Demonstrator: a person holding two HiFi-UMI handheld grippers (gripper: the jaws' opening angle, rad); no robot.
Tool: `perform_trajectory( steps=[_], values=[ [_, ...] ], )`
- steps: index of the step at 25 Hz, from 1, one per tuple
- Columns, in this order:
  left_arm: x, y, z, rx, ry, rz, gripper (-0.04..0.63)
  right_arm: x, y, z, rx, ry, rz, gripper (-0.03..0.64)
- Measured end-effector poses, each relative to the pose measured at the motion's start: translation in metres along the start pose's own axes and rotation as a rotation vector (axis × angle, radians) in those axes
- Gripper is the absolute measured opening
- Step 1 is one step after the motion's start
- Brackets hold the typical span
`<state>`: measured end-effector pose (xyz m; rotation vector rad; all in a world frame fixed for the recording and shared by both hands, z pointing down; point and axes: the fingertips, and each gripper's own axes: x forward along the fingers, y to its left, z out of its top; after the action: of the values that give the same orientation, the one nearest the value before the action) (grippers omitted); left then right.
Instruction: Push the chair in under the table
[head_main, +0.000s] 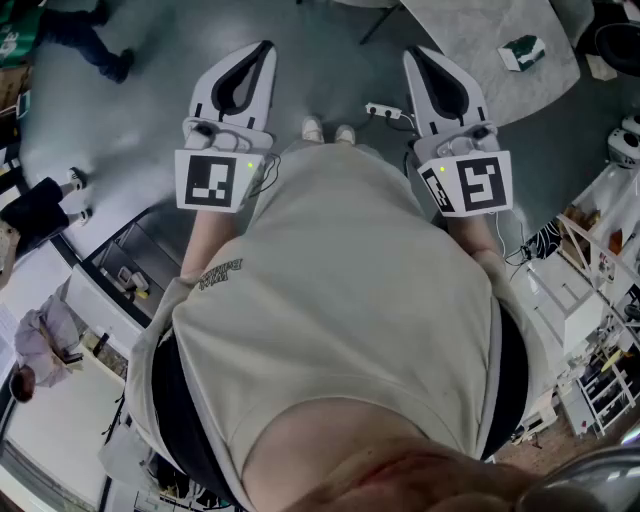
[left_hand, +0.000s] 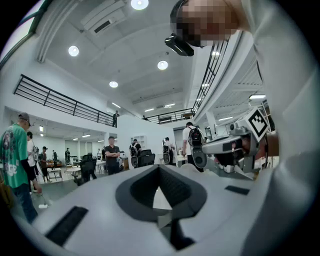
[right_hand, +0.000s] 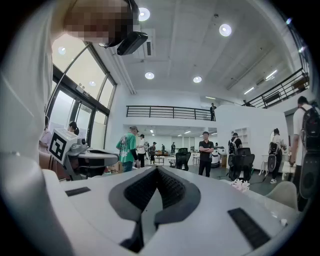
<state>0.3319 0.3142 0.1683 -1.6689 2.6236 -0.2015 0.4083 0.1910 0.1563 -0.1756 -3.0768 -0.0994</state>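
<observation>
you hold both tools out level in front of your chest. the left tool (head_main: 262, 52) is shut, its jaws together with nothing in them. the right tool (head_main: 415, 58) is shut and holds nothing too. your shoes (head_main: 327, 130) show between them on the grey floor (head_main: 150, 110). the grey worktop (head_main: 470, 50) lies at 1 o'clock, just past the right tool. a small green and white box (head_main: 522, 50) sits on it. a white power strip (head_main: 385, 110) lies on the floor just beside the right tool. the chair cannot be picked out in any view.
</observation>
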Motion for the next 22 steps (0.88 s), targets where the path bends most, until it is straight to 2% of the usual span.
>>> perform_trajectory(
  steps=[22],
  values=[
    [0.0048, 0.0061, -0.0061, 0.013, 0.034, 0.026, 0.011, 0.0091, -0.0054, -0.008, 0.027, 0.005, 0.019, 0.009]
  ],
)
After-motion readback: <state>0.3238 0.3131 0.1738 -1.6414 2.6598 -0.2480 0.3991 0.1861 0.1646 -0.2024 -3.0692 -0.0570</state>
